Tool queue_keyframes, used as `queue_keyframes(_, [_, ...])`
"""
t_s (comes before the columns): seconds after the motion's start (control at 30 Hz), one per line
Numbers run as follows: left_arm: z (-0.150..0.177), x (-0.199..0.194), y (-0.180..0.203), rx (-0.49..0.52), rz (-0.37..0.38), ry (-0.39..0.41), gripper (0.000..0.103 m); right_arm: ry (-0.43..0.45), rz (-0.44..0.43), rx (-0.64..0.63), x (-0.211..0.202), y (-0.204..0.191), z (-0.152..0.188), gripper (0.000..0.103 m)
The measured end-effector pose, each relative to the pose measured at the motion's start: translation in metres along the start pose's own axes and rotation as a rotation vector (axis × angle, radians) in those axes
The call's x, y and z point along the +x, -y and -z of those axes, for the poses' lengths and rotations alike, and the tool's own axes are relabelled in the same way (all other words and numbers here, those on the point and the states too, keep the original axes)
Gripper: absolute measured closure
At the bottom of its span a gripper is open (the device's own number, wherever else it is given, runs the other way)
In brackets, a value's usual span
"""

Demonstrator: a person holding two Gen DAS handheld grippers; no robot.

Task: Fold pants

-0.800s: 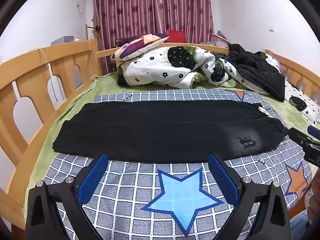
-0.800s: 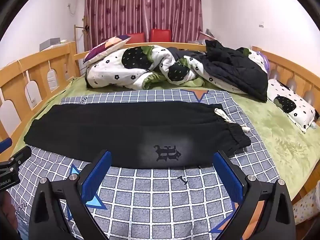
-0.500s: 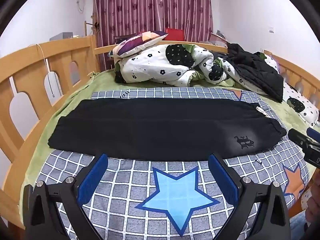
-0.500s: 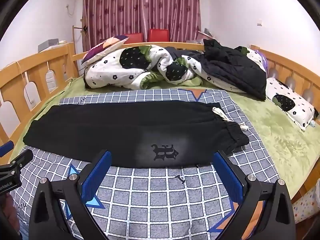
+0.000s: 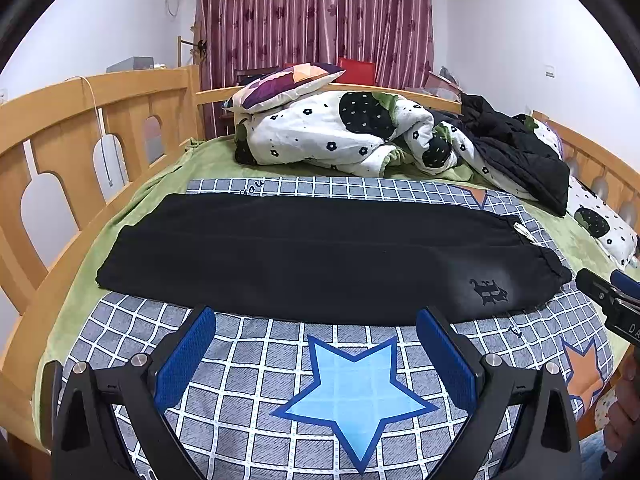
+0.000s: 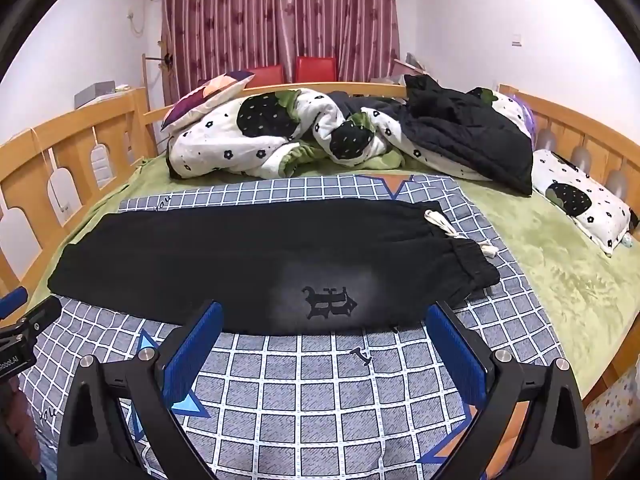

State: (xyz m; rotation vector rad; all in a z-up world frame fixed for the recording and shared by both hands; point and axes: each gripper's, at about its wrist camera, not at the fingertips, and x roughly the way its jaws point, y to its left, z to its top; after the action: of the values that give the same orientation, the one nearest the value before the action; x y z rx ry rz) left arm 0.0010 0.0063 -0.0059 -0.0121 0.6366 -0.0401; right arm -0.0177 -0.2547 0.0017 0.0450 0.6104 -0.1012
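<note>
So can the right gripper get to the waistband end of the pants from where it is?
Probably yes. The right gripper is open, and only bare checked blanket lies between it and the pants; the waistband sits just ahead to its right.

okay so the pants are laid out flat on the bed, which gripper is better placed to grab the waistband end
Likely the right gripper. Its view shows the pants' elastic waistband and white drawstring just ahead to its right. The left gripper faces the middle of the legs, nearer the cuff end. Both are open and empty.
</note>
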Motion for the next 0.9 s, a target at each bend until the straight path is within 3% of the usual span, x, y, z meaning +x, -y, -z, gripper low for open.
queue_keyframes(0.9, [0.001,0.0001,-0.0052,-0.015,0.002,0.003,0.002,0.003,-0.005,0.023,0.0002,0.0053,-0.0041,0.003])
